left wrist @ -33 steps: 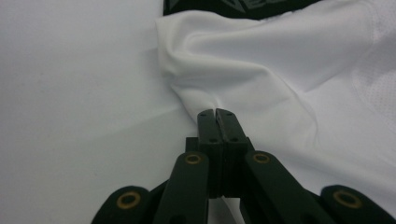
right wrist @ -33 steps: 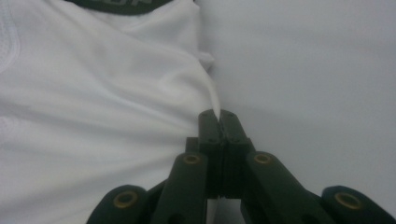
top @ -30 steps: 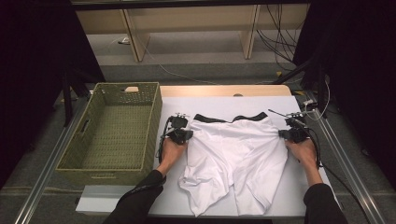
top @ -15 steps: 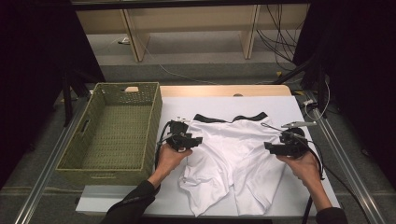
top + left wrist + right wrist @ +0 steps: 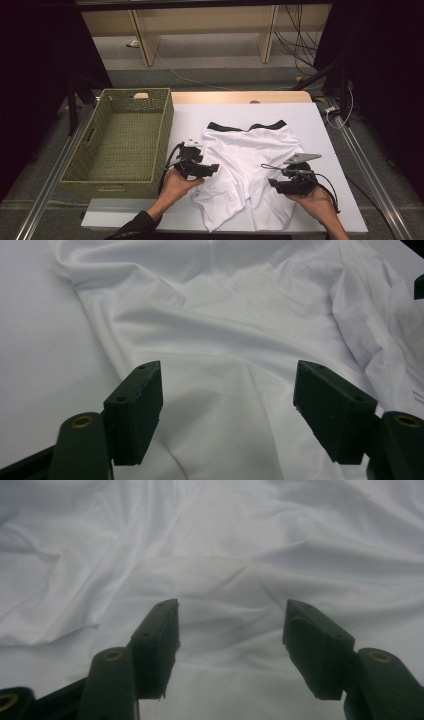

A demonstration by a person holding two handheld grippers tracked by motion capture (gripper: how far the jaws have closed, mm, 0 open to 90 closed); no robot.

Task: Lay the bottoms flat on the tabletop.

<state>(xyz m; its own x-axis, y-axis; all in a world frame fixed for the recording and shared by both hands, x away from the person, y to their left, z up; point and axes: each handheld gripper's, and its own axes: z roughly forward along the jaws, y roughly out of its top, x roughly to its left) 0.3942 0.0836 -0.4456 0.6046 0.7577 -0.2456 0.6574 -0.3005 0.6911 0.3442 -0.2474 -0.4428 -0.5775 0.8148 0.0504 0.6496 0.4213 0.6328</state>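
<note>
White shorts (image 5: 245, 165) with a black waistband (image 5: 247, 127) lie spread on the white table, legs toward the person and rumpled. My left gripper (image 5: 212, 169) hovers at the shorts' left edge with its jaws turned inward over the cloth. In the left gripper view the left gripper (image 5: 227, 385) is open above creased white fabric (image 5: 225, 315), with nothing between its jaws. My right gripper (image 5: 274, 183) sits over the right leg, pointing left. In the right gripper view the right gripper (image 5: 227, 625) is open just above folded fabric (image 5: 215, 540).
An empty green woven basket (image 5: 92, 165) stands at the left, close to my left hand. The white table top (image 5: 320, 125) shows bare surface beyond and right of the shorts. Metal rails run along both table sides, and cables hang at the back right.
Both grippers have come away from the waistband corners toward the person, down the sides of the shorts, and turned inward. The waistband now lies flat, a little narrower.
</note>
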